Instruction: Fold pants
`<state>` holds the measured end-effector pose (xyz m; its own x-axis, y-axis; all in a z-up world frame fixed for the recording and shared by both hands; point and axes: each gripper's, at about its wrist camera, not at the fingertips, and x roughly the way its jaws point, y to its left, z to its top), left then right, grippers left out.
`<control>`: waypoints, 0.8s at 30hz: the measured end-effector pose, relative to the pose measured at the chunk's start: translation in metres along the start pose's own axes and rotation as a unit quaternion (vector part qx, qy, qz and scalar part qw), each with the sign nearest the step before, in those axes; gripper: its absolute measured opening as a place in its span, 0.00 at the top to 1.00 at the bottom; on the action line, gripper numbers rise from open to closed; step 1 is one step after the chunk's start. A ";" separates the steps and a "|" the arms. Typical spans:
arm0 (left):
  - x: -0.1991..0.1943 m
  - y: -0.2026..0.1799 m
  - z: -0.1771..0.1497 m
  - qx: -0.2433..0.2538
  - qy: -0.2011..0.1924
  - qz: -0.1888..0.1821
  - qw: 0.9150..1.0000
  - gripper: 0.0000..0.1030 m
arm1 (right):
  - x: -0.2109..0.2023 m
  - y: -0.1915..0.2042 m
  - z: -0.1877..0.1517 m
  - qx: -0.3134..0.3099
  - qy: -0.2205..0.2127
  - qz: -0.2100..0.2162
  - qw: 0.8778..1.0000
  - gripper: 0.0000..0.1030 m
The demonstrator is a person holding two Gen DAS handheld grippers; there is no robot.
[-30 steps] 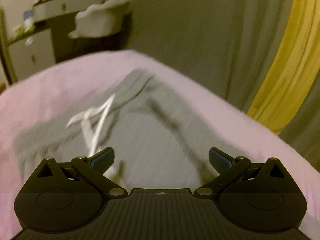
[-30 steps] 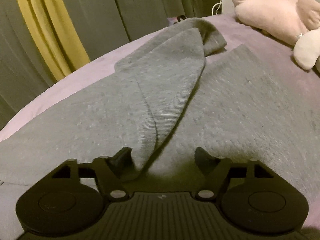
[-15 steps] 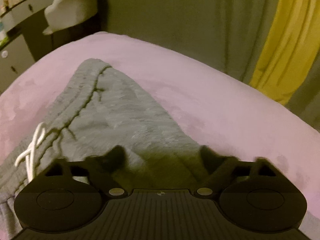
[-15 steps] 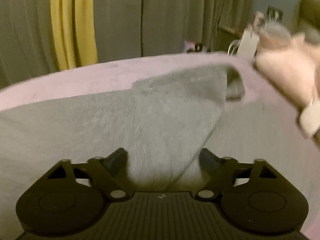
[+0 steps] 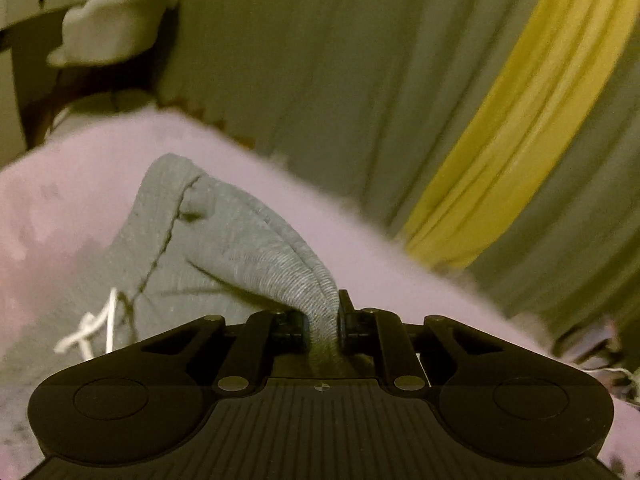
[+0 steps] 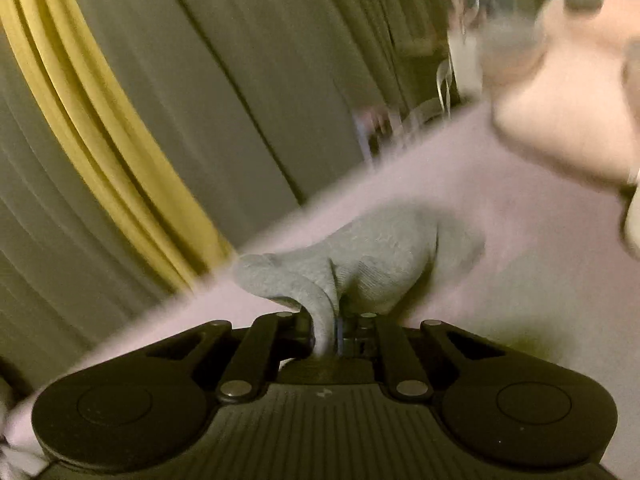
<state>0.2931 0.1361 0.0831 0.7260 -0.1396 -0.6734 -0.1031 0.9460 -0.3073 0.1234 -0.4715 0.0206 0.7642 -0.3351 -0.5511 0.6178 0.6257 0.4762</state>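
Both of my grippers, which stood wide open over the cloth half a second before, had since closed and each pinched a fold of the grey pants. Beneath everything lay the pink bedspread [image 5: 60, 208], with the grey-green curtain [image 5: 320, 80] and its yellow stripe [image 5: 520, 120] hanging behind it. On the bedspread, the pants [image 5: 192, 248] were spread out to the left in my left wrist view, their waistband edge rising from the far corner in a ridge toward me. My left gripper [image 5: 323, 326] had its jaws drawn nearly together on that ribbed ridge, the cloth filling the narrow gap between them. In my right wrist view the pants [image 6: 380, 252] showed as a bunched grey hump on the bedspread [image 6: 520, 280], and my right gripper [image 6: 328, 330] was likewise clamped on a thin fold pulled up from it. A pale pink plush toy [image 6: 560, 100] sat blurred at the far right, apart from the cloth. Smallest of all, the white drawstring [image 5: 92, 328] lay looped on the grey fabric at the left, just beside my left gripper's body.
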 end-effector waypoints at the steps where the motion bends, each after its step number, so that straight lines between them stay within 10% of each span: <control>1: -0.027 0.006 -0.005 0.003 -0.023 -0.022 0.999 0.86 | -0.020 -0.003 0.007 0.011 -0.017 0.015 1.000 0.92; 6: -0.098 0.064 -0.074 -0.006 -0.030 -0.059 0.998 0.79 | -0.099 -0.048 -0.011 0.006 -0.027 0.007 1.000 0.92; 12: -0.048 0.127 -0.172 -0.051 0.117 0.019 0.992 0.74 | -0.052 -0.134 -0.095 0.082 0.163 -0.126 0.975 0.90; 17: -0.055 0.139 -0.171 -0.110 0.076 0.003 0.991 0.53 | -0.062 -0.130 -0.087 0.082 0.153 -0.134 0.976 0.77; 24: -0.052 0.144 -0.165 -0.156 0.064 0.022 0.985 0.46 | -0.044 -0.126 -0.081 0.039 0.160 -0.159 0.973 0.63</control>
<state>0.1280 0.2315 -0.0369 0.6265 -0.1543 -0.7640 -0.3513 0.8191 -0.4534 -0.0032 -0.4779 -0.0705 0.4429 -0.2577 -0.8587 0.8352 0.4668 0.2907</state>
